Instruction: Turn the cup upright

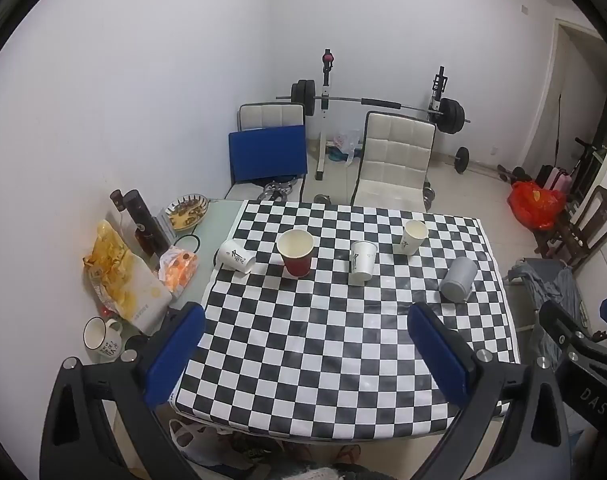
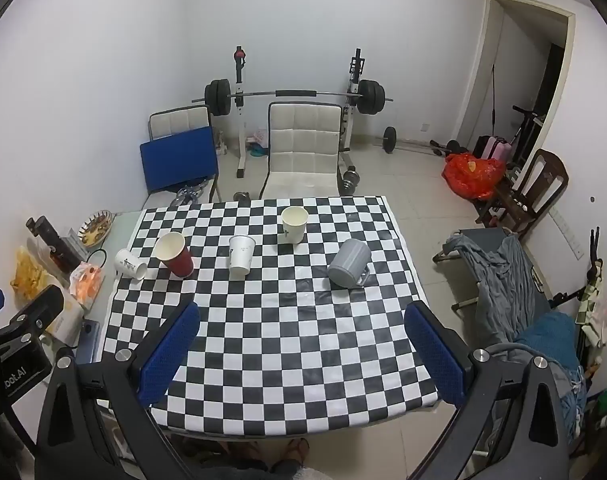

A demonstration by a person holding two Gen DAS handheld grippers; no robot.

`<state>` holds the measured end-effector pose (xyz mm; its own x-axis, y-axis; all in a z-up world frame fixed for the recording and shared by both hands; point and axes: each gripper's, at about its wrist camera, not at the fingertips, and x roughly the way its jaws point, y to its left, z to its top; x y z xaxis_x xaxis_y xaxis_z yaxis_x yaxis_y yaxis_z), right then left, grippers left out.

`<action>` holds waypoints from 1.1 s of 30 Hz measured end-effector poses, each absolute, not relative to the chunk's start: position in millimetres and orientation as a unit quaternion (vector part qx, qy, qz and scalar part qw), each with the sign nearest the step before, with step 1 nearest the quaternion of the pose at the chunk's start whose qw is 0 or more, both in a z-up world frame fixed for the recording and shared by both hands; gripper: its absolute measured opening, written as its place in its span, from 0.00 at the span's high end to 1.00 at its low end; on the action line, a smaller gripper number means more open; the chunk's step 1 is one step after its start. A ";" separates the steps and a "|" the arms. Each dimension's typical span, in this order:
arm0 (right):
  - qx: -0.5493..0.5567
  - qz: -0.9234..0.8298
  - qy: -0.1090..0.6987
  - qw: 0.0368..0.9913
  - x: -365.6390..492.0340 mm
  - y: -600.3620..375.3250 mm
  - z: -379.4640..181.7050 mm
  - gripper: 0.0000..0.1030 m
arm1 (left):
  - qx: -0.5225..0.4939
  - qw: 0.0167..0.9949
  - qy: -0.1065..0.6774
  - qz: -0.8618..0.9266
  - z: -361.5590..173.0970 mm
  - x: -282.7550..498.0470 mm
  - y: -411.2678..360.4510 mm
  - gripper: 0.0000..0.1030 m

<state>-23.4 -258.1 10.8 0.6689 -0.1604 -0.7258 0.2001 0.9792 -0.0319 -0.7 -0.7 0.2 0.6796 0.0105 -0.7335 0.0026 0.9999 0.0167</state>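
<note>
A ribbed grey plastic mug (image 2: 349,263) with a side handle stands upside down, base up, toward the right side of the black-and-white checkered tablecloth (image 2: 271,340). Its handle sits low on the right, touching the cloth.

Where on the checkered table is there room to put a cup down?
The near half of the checkered cloth, between the cup row and the near edge, is bare. It is crowded along the row from the tipped white cup to the grey mug.

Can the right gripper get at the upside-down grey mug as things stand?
Probably yes: the right gripper is open, and only bare checkered cloth lies between it and the grey mug.
</note>
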 end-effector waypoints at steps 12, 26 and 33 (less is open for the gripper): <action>0.020 -0.102 0.395 0.913 -22.5 -259.2 11.1 0.00 | 0.002 0.916 0.401 -0.003 -0.3 -0.2 0.0 0.00; 0.018 -0.104 0.392 0.914 -19.9 -259.4 15.7 0.00 | 0.002 0.918 0.397 -0.009 17.6 6.7 0.2 0.00; 0.019 -0.104 0.391 0.914 -19.4 -261.2 20.3 0.00 | 0.003 0.920 0.391 -0.007 17.5 7.1 0.3 0.00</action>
<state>-19.4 -261.2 20.3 0.6733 -0.1755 -0.7183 0.2046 0.9777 -0.0472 7.1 0.3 17.5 0.6937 -0.0105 -0.7202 0.0158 0.9999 0.0006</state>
